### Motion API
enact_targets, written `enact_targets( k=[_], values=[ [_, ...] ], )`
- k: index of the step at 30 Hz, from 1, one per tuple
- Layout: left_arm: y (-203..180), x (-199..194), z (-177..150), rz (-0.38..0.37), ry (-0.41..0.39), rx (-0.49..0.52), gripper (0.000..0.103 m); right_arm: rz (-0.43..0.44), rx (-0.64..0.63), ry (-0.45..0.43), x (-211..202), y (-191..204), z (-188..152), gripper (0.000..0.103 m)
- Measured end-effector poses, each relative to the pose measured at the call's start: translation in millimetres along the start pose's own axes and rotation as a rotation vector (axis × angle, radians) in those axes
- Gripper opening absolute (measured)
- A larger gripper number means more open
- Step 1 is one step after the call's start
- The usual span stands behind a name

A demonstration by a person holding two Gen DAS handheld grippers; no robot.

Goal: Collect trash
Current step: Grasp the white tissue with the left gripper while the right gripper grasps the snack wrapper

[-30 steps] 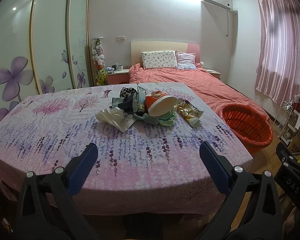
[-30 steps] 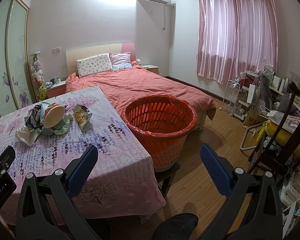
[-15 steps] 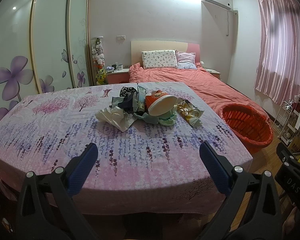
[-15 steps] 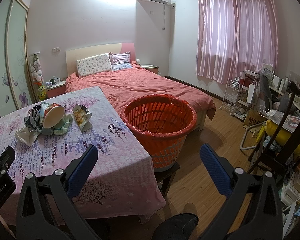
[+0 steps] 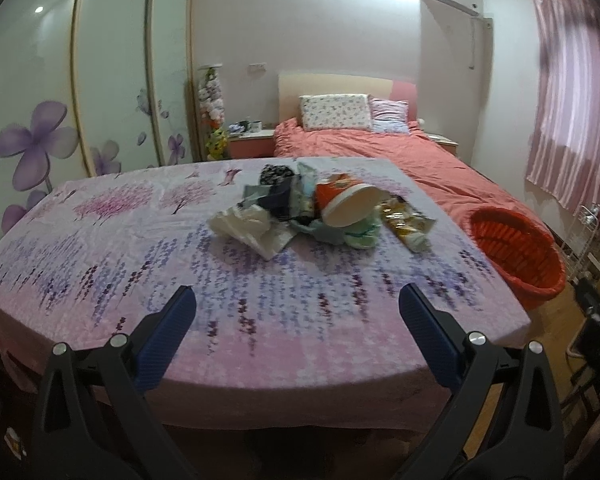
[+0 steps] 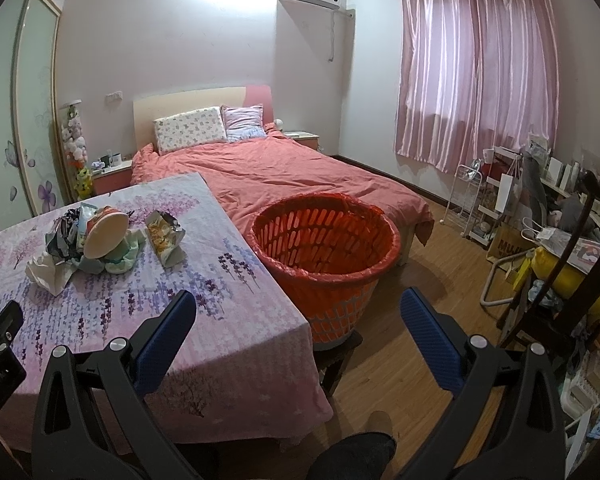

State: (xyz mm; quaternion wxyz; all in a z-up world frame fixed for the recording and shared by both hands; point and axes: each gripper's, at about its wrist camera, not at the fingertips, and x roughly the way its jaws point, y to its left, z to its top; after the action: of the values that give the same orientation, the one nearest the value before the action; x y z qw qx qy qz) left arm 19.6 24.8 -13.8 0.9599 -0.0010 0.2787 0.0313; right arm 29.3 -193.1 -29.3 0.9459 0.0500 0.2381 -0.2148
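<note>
the left gripper (image 5: 298, 320) is spread wide and holds nothing. it hangs over the near edge of the table (image 5: 100, 264), which has a purple flower cloth on it. the trash pile (image 5: 320, 212) lies far ahead of it near the middle of the table, with a paper cup (image 5: 346, 204) tipped on its side and a snack bag (image 5: 408, 226) just to the right. the right gripper (image 6: 298, 320) is spread wide too and empty. the red basket (image 6: 326, 256) stands just ahead of it, beside the table.
</note>
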Motion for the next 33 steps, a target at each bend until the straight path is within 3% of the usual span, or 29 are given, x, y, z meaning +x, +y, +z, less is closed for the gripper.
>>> enact_targets(
  k=[4,9,17,27,33],
  values=[
    [21.7,17.6,2.9,0.027,0.032,-0.039,0.099,0.046,-0.021,0.028,16.7,10.2,4.5,0.101],
    [53.4,49.9,12.1,0.061,0.073,-0.086,0.099,0.176,-0.011,0.046,37.9,24.0,11.9,0.096],
    [78.2,99.5,36.4,0.069,0.098,-0.096,0.092,0.392,0.030,0.176,97.1,65.9,28.6,0.063],
    [75.3,156.2,55.9,0.006,0.148,-0.086,0.092,0.389,0.046,0.329,187.7,101.1,39.2,0.053],
    [75.3,186.9,59.8,-0.018,0.207,-0.108,0.085,0.421,0.052,0.403,205.8,109.7,33.7,0.036]
  ],
)
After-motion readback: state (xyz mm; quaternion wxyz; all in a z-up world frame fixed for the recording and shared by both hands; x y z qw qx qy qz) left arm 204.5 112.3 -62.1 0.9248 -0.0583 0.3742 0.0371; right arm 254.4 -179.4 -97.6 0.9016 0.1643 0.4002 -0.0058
